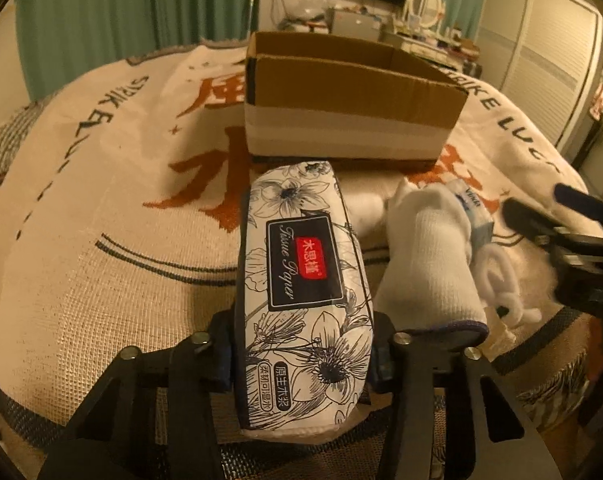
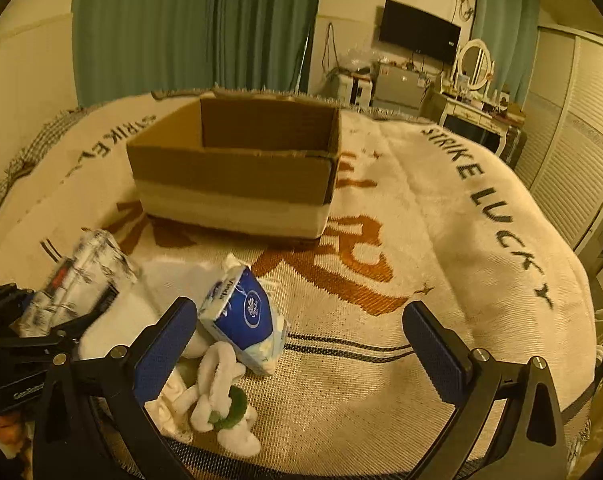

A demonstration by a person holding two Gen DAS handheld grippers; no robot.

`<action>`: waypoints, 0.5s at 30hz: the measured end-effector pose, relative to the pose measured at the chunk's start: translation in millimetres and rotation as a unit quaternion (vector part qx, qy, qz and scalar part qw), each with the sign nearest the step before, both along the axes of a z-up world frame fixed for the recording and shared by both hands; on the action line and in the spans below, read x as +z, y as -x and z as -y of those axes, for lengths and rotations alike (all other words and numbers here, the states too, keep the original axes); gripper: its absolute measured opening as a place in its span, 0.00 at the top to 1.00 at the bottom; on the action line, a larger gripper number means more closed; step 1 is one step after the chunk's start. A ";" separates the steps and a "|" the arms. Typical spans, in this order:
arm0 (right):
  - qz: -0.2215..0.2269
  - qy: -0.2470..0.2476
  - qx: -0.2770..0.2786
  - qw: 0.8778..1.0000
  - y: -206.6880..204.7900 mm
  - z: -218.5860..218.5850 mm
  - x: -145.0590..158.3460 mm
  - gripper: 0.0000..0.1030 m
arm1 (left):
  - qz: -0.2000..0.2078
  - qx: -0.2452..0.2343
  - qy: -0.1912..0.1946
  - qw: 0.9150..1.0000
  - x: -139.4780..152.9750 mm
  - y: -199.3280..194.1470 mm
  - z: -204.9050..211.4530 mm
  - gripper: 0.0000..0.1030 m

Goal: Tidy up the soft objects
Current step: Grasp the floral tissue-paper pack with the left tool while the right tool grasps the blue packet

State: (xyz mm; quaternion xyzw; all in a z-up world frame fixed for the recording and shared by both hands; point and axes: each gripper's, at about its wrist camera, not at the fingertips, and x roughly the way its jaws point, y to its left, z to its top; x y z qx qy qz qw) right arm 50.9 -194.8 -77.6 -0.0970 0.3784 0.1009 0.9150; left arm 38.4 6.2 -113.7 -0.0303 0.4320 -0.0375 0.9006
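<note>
left gripper [image 1: 303,360] clamped on tissue pack [image 1: 305,264] | squishy, light, we'd grip mid-sides | right gripper [image 2: 301,344] fingers wide apart, empty

Readable print on the bedspread and the packs

The cream woven blanket [image 2: 441,240] reads "STRIKE LUCKY" at three o'clock; the floral white-and-navy plastic tissue pack [image 1: 305,280] says "Tissue Paper"; at its two o'clock, the small blue tissue packet [image 2: 245,312] shows "Vinda".

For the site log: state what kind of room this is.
Most likely a bedroom in a home: a bed under a woven blanket, a dressing table with an oval mirror, a wall television and green curtains.
</note>
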 end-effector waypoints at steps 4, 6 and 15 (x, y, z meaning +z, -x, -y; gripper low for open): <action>-0.014 0.010 0.006 1.000 -11.3 -9.4 -11.4 0.01 | 0.027 0.006 -0.012 1.000 14.8 1.2 -4.7 0.58; -0.021 0.009 0.012 1.000 -15.9 -13.3 -15.5 0.05 | 0.037 0.015 -0.010 0.999 22.4 -2.4 -11.5 0.58; -0.060 -0.006 0.036 0.998 -27.7 -26.1 -33.1 0.14 | 0.038 0.036 -0.022 0.998 20.2 -16.4 -25.4 0.58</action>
